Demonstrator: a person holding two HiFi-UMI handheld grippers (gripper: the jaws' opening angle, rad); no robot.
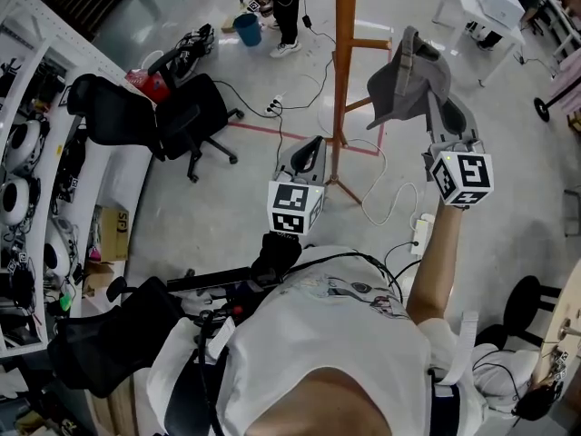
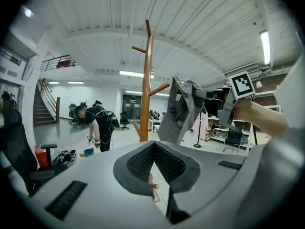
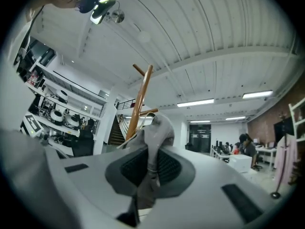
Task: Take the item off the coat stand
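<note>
A grey cap (image 1: 407,82) hangs at the right side of the orange wooden coat stand (image 1: 345,62), by the end of a peg. My right gripper (image 1: 436,105) is raised and shut on the cap's cloth. In the right gripper view the cap (image 3: 155,130) is pinched between the pads of the right gripper (image 3: 151,152), with the coat stand (image 3: 141,95) behind. I cannot tell whether the cap still touches the peg. My left gripper (image 1: 311,148) is held low near the stand's foot, shut and empty. The left gripper view shows the left gripper (image 2: 153,147), the cap (image 2: 180,114) and the coat stand (image 2: 147,80).
Two black office chairs (image 1: 168,116) stand left of the coat stand, beside white shelves (image 1: 36,153). Cables and a power strip (image 1: 420,234) lie on the floor around the stand's base. A blue bucket (image 1: 247,28) and a person (image 1: 283,7) are beyond. A white table (image 1: 486,3) stands far right.
</note>
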